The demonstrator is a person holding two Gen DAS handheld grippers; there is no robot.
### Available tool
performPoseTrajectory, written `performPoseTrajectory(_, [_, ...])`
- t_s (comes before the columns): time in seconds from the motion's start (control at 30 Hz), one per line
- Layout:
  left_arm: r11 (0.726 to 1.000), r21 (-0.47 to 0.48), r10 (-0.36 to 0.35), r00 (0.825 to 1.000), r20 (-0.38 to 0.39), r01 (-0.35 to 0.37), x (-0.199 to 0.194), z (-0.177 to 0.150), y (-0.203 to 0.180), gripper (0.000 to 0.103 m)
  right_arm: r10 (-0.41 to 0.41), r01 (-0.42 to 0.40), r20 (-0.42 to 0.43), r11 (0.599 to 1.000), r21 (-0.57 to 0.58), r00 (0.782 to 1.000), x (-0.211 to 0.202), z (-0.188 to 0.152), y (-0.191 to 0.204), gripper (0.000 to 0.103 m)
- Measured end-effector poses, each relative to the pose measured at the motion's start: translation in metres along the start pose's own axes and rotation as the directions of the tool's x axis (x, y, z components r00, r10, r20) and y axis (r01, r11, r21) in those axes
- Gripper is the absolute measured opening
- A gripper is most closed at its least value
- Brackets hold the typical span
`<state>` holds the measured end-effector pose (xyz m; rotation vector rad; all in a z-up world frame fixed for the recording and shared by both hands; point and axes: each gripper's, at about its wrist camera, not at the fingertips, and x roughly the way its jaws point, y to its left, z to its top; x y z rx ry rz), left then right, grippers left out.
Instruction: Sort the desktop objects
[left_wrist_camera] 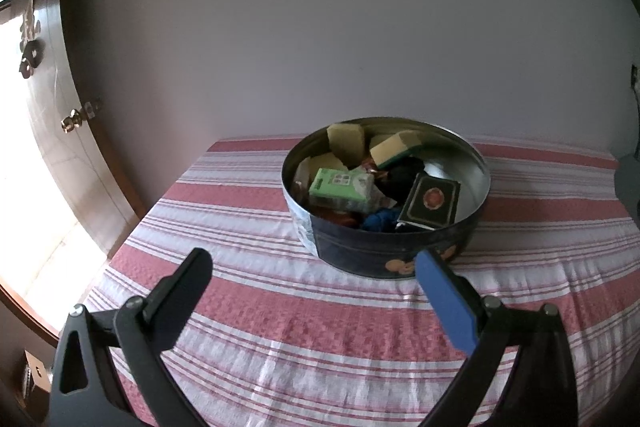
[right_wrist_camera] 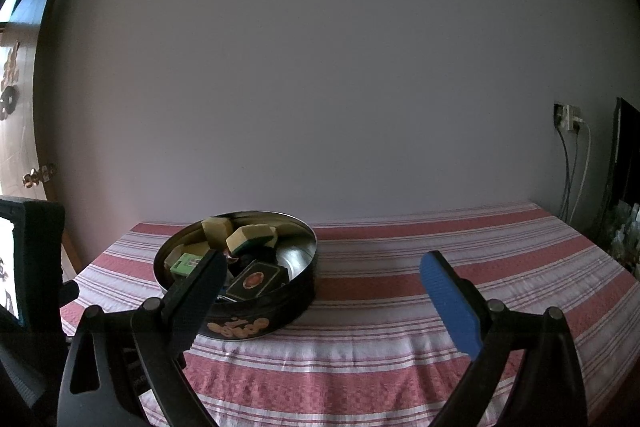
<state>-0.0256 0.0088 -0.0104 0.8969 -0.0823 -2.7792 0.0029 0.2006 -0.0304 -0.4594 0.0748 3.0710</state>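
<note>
Tin [left_wrist_camera: 384, 251] filled with sorted objects, set near the far edge of the striped table [left_wrist_camera: 280, 339]; both grippers held wide open and empty.

Round dark tin with gold print on its wall is seen toward the far left corner in the right wrist view [right_wrist_camera: 256, 323]. Inside it are lodged yellow sponges [left_wrist_camera: 394, 147], a green packet [left_wrist_camera: 340, 185], a dark card box [left_wrist_camera: 432, 201] leaning against the near wall, and blue yarn [left_wrist_camera: 378, 221]. The left gripper [left_wrist_camera: 312, 269] is held short of the tin, jaws spread well apart, nothing between them. The right gripper [right_wrist_camera: 320, 271] is likewise spread wide and empty, its black finger [right_wrist_camera: 196, 291] overlapping the tin's near rim in view. Contact there cannot be told.
</note>
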Motion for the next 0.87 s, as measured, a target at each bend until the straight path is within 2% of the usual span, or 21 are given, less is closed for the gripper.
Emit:
performPoseTrajectory(0.37, [1.0, 0.001, -0.01, 1.0, 0.001, 0.01, -0.0006, 0.0019, -0.0032, 0.103, -0.004, 0.004, 0.003, 1.0, 0.005, 1.0, -0.0008, 0.0007, -0.0018, 0.099])
performPoseTrajectory(0.53, [0.999, -0.005, -0.039, 0.999, 0.001, 0.039, -0.0011, 0.0032, -0.0037, 0.103, -0.002, 0.002, 0.002, 1.0, 0.008, 1.0, -0.0007, 0.0009, -0.0036, 0.099])
performPoseTrajectory(0.87, [0.999, -0.018, -0.033, 0.999, -0.001, 0.033, 0.0011, 0.005, -0.004, 0.103, -0.01, 0.01, -0.011, 1.0, 0.022, 1.0, 0.0017, 0.0003, -0.0057, 0.099])
